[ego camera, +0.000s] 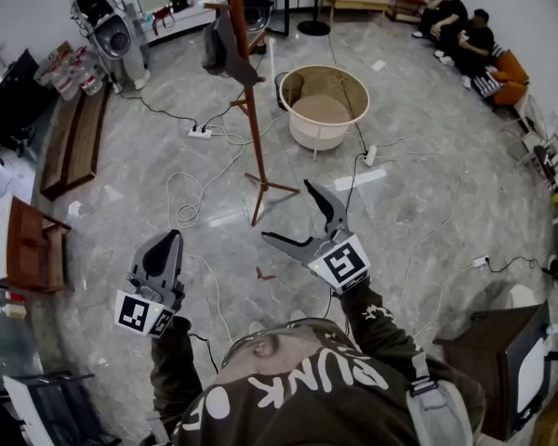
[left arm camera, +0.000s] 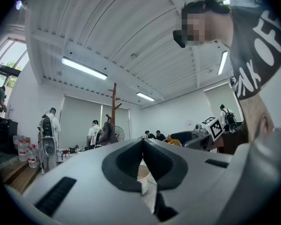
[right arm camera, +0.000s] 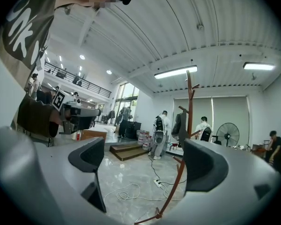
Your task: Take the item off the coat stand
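A reddish-brown wooden coat stand [ego camera: 252, 110] rises from the marble floor ahead of me. A dark garment [ego camera: 225, 49] hangs from a peg near its top. My right gripper [ego camera: 286, 211] is open with nothing between its fingers, and it is well short of the stand's feet. In the right gripper view the coat stand [right arm camera: 188, 125] and the garment [right arm camera: 180, 123] show beyond the open right gripper [right arm camera: 147, 159]. My left gripper [ego camera: 166, 242] is lower left, shut and empty. The left gripper view shows the closed left gripper [left arm camera: 143, 159], with the garment [left arm camera: 107, 132] far off.
A round beige tub [ego camera: 324, 74] stands just right of the stand. Cables and a power strip [ego camera: 199, 131] trail over the floor around its base. A wooden bench [ego camera: 70, 142] lies at the left, a dark cabinet [ego camera: 498, 351] at the right. People [ego camera: 460, 28] sit at the back right.
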### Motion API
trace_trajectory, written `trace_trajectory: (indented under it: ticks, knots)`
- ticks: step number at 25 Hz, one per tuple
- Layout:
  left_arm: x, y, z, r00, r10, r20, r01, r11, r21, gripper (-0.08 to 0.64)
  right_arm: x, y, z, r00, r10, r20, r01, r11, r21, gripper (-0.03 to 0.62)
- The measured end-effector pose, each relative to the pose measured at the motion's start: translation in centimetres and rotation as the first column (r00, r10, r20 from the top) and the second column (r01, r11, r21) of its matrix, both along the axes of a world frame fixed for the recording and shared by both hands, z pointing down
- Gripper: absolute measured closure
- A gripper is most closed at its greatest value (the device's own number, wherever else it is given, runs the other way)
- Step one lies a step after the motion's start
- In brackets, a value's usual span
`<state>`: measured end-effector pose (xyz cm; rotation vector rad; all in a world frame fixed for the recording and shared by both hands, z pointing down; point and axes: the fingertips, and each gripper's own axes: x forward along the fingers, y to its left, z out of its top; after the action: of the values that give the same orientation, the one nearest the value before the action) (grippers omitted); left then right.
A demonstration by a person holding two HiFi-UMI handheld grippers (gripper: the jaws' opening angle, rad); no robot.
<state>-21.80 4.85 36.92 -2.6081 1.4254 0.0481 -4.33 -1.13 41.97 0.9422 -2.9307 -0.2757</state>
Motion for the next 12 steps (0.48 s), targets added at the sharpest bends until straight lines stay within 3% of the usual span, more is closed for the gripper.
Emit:
trace_trajectory:
  ticks: [12]
  knots:
    - [4.3, -2.3, 1.1, 1.000, -0.024, 0.014, 0.025, 0.999, -0.043, 0.555, 3.4, -4.1, -0.1, 0.999, -0.041, 0.006, 0.040, 0.999, 0.009, 0.074]
